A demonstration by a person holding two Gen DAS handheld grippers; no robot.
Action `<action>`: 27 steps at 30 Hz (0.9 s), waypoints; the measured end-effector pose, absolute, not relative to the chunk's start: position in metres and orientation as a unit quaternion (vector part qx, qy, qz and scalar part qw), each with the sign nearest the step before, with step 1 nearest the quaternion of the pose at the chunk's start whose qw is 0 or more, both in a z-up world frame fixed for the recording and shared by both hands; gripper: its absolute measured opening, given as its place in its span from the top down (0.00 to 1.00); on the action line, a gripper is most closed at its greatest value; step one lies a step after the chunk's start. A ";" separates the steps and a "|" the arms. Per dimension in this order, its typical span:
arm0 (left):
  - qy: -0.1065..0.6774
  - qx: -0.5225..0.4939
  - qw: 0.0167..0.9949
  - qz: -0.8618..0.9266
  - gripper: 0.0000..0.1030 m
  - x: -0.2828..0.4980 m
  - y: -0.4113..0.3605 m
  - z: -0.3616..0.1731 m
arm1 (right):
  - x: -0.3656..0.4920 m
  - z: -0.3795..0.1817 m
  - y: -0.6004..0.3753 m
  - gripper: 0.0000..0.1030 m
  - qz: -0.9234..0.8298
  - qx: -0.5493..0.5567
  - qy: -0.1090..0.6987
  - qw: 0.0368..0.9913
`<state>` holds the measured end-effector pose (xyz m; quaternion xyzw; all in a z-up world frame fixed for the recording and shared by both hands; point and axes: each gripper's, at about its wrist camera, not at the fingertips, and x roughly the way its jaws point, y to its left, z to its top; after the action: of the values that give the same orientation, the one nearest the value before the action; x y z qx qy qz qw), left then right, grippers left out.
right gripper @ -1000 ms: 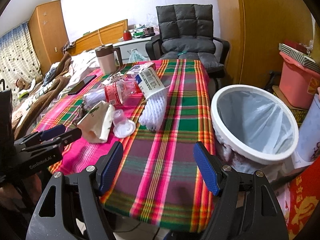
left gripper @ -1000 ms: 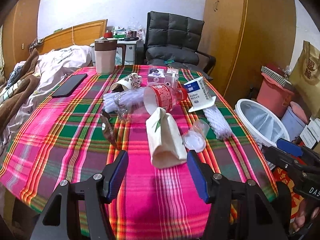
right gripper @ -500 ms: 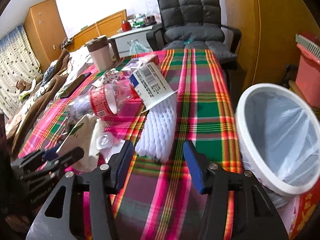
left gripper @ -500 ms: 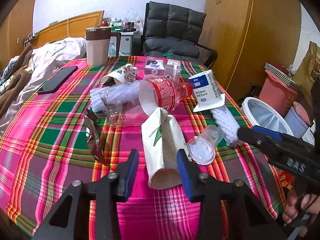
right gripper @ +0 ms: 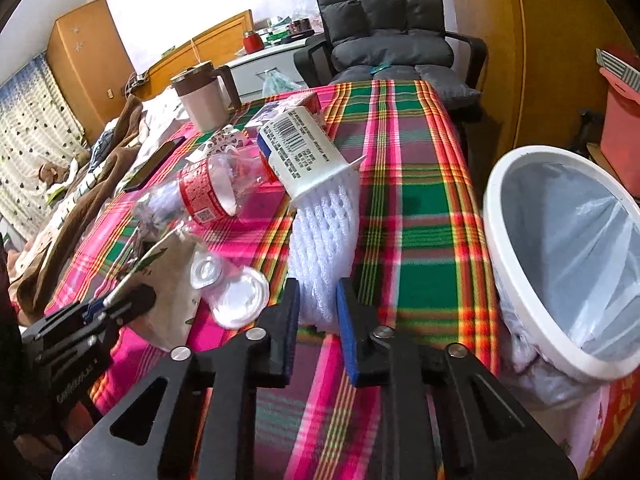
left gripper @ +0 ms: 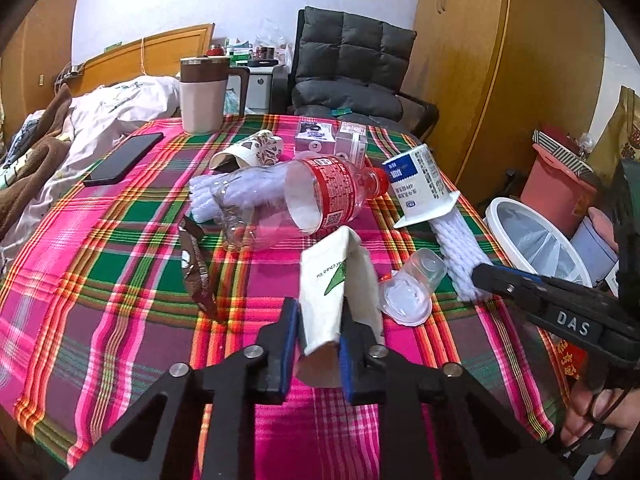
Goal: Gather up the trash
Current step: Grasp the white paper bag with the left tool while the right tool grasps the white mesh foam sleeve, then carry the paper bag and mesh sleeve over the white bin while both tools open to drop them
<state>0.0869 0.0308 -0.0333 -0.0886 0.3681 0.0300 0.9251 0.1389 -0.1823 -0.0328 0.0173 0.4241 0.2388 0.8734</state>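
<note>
On plaid cloth (left gripper: 120, 264), crumpled white paper bag (left gripper: 324, 292)

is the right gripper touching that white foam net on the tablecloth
Touching. In the right wrist view the right gripper has just been closing, and both blue pads press the near end of the white foam net.

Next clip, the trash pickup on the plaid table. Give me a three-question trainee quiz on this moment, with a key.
1. What sits between the left gripper pads?
2. True or false: the white foam net lies inside the white bin.
3. The right gripper jaws have just been: A opening, B closing.

Key:
1. The flattened paper cup, pinched at its near end.
2. False: it lies on the plaid tablecloth, its near end between the right pads.
3. B.
</note>
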 end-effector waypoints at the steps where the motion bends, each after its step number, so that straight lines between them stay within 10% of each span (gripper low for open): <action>1: 0.368 -0.090 0.925 0.032 0.90 0.084 0.031 -0.032 | 0.138 -0.033 -0.182 0.82 0.238 0.017 0.424 0.874; 27: 0.328 -0.085 0.941 0.027 0.92 0.037 0.020 0.006 | 0.098 -0.003 -0.199 0.85 0.220 0.004 0.390 0.894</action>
<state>0.0371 0.0197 0.0059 -0.0851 0.3276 0.0270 0.9406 0.0984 -0.1994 -0.0034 0.0042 0.3899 0.2204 0.8941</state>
